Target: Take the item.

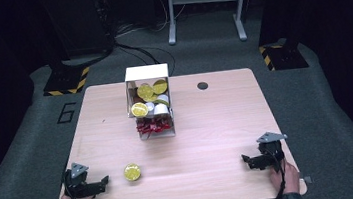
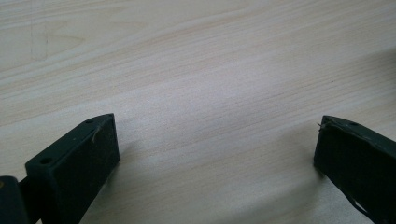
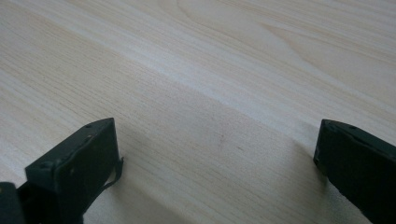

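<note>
I had the left gripper (image 1: 104,179) and the right gripper (image 1: 245,159) resting low at the table's (image 1: 207,126) near corners, jaws spread, nothing between them. A lime half (image 1: 132,172) lay just beside the left; the white box (image 1: 149,102) held what looked like more citrus.
</note>
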A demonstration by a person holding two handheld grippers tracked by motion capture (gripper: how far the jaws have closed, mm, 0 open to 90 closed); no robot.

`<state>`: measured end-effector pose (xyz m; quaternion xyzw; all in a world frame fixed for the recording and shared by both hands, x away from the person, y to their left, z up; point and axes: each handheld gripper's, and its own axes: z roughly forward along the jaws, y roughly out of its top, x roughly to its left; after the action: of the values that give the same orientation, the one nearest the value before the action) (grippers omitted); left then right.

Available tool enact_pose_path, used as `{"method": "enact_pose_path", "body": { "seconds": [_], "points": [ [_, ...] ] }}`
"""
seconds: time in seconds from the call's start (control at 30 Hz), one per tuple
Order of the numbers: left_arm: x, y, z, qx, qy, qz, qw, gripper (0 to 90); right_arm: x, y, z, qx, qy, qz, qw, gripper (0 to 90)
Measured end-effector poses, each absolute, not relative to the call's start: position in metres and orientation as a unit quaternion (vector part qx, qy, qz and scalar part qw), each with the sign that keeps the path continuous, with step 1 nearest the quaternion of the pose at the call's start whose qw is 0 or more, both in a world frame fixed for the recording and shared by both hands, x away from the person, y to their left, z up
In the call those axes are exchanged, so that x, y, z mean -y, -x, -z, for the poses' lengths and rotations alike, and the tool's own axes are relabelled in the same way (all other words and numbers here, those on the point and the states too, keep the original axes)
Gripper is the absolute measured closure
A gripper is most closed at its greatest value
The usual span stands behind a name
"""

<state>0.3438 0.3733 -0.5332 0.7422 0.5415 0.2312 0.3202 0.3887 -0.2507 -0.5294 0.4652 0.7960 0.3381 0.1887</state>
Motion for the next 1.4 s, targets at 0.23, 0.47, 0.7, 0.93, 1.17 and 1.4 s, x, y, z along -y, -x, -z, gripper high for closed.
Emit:
{"method": "enact_pose_path", "body": {
  "seconds": [0.23,0.47,0.7,0.93,1.17,1.4],
  "points": [
    [-0.373,-0.344,0.533,-0.541,-0.743,-0.231,0.32,0.0,0.251,-0.389,0.529,-0.796,-0.466,-0.339,0.188,0.0],
    [-0.374,-0.344,0.533,-0.538,-0.746,-0.229,0.32,0.0,0.251,-0.389,0.529,-0.796,-0.464,-0.339,0.189,0.0],
    [-0.377,-0.344,0.523,-0.532,-0.739,-0.219,0.351,0.0,0.251,-0.389,0.529,-0.796,-0.463,-0.34,0.189,0.0],
    [-0.369,-0.337,0.503,-0.514,-0.739,-0.208,0.384,0.0,0.251,-0.389,0.529,-0.796,-0.463,-0.341,0.189,0.0],
    [-0.354,-0.33,0.496,-0.491,-0.745,-0.196,0.406,0.0,0.251,-0.389,0.529,-0.796,-0.464,-0.339,0.19,0.0],
    [-0.332,-0.325,0.494,-0.469,-0.752,-0.202,0.416,0.0,0.251,-0.389,0.529,-0.795,-0.464,-0.34,0.19,0.0]
  ]
}}
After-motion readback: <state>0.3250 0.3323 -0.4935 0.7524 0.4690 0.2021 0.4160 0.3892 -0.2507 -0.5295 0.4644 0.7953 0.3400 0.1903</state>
